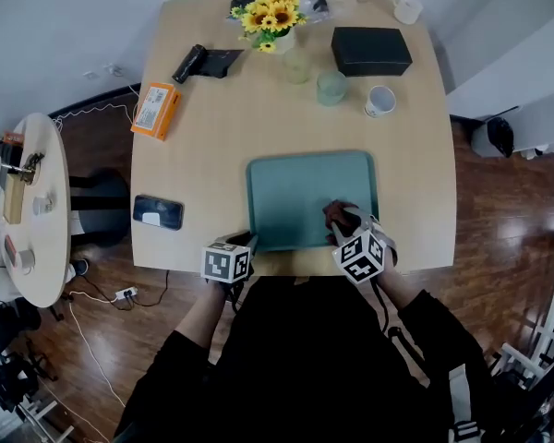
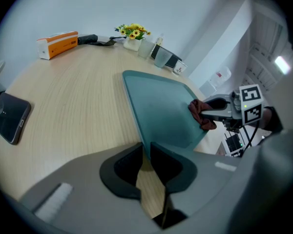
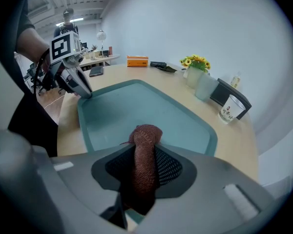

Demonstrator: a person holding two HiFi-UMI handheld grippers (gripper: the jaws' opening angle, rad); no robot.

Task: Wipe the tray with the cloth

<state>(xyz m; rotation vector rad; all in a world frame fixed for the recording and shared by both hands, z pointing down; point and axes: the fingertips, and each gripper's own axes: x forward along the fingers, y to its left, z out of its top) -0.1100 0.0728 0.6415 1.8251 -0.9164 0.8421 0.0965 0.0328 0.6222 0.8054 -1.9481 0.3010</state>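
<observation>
Dark sleeves (image 1: 203,340) fill the bottom of the head view, and past them I see both tools at the near edge of the table (image 1: 203,146). My left gripper (image 1: 249,241) sits at the near left corner of the green tray (image 1: 295,187). My right gripper (image 1: 339,221) reaches over the near right part, with a reddish-brown cloth (image 1: 335,212) at its tip, inside the tray. Further back are a phone (image 1: 157,211), an orange box (image 1: 155,109), a vase (image 1: 282,40) of sunflowers (image 1: 272,12), a black box (image 1: 370,50), a glass (image 1: 331,87) and a mug (image 1: 379,101). I cannot tell what the glass and mug hold.

From the left gripper view I get what the head view hides: the jaws are almost together, pinching the tray's rim at that corner. It also shows the cloth side-on, against the tray under the right gripper.

From the right gripper view I see those jaws partly apart and clamped on the bunched cloth, which sticks out past them over the tray floor. The left gripper grips the opposite corner.
</observation>
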